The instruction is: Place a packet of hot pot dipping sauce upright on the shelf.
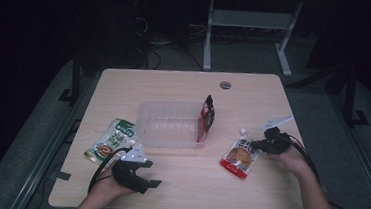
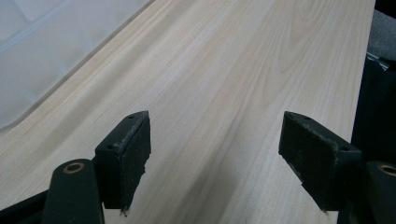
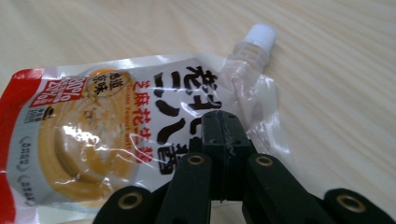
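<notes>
Plainly, the right gripper (image 3: 223, 140) pinches the spouted pouch (image 3: 116, 140) by its thin edge between pressed jaws, so it may slip; the left gripper (image 2: 215, 154) stands spread over bare desk (image 2: 224, 70).

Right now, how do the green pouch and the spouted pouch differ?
The green pouch lies untouched left of the clear bin; the spouted pouch, red-edged with a white cap, lies right of it, with the right gripper shut at its edge. Both lie flat on the table.

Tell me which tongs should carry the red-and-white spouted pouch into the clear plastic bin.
Right. The right tongs sit closed at the red-and-white spouted pouch, beside the clear plastic bin. The left tongs are open over bare table.
</notes>
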A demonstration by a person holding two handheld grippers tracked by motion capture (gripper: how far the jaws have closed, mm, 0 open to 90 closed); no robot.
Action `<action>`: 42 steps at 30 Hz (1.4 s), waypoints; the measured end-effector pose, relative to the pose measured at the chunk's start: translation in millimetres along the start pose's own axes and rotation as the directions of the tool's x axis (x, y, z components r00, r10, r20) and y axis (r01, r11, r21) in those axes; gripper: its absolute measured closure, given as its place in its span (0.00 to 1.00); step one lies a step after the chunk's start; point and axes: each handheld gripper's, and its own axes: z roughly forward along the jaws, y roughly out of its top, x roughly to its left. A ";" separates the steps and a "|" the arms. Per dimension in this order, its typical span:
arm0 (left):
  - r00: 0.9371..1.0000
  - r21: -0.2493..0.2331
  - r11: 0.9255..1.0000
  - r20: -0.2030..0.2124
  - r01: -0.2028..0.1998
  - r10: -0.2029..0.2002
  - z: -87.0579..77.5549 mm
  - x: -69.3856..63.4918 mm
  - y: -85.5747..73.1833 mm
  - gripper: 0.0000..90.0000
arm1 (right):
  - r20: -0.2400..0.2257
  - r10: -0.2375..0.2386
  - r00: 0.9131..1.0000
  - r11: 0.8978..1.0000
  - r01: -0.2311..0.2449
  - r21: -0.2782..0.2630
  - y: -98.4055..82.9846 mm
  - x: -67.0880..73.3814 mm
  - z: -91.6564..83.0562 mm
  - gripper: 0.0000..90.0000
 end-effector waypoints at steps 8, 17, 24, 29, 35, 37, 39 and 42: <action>1.000 0.001 1.000 0.007 -0.005 0.005 1.3 -0.9 1.1 0.28 | -0.021 -0.084 0.996 0.996 0.085 0.033 2.2 31.7 0.5 1.00; 1.000 0.002 1.000 0.011 -0.011 0.011 3.1 -1.6 2.7 0.28 | -0.100 -0.160 0.982 0.986 0.164 0.037 6.8 64.4 7.9 1.00; 1.000 0.004 1.000 0.009 -0.012 0.012 2.0 -1.4 2.2 0.28 | -0.157 -0.259 0.953 0.962 0.270 0.048 18.0 90.4 16.8 1.00; 1.000 0.003 1.000 0.009 -0.009 0.009 2.0 -1.1 1.8 0.28 | -0.197 -0.308 0.931 0.948 0.319 0.024 23.5 103.2 18.8 1.00; 1.000 0.005 1.000 0.009 -0.011 0.011 2.8 -1.3 2.0 0.28 | -0.261 -0.342 0.903 0.935 0.355 0.001 29.2 119.2 25.2 1.00; 1.000 0.004 1.000 0.007 -0.009 0.009 2.3 -1.7 2.0 0.28 | -0.270 -0.350 0.897 0.932 0.364 -0.001 29.6 121.9 25.1 1.00; 1.000 0.003 1.000 0.006 -0.008 0.008 1.4 -1.5 1.8 0.28 | -0.286 -0.354 0.890 0.929 0.369 -0.002 29.3 123.6 22.7 1.00; 1.000 0.004 1.000 0.006 -0.004 0.004 1.1 -0.4 1.0 0.28 | -0.312 -0.365 0.877 0.922 0.386 0.006 27.5 127.5 22.8 1.00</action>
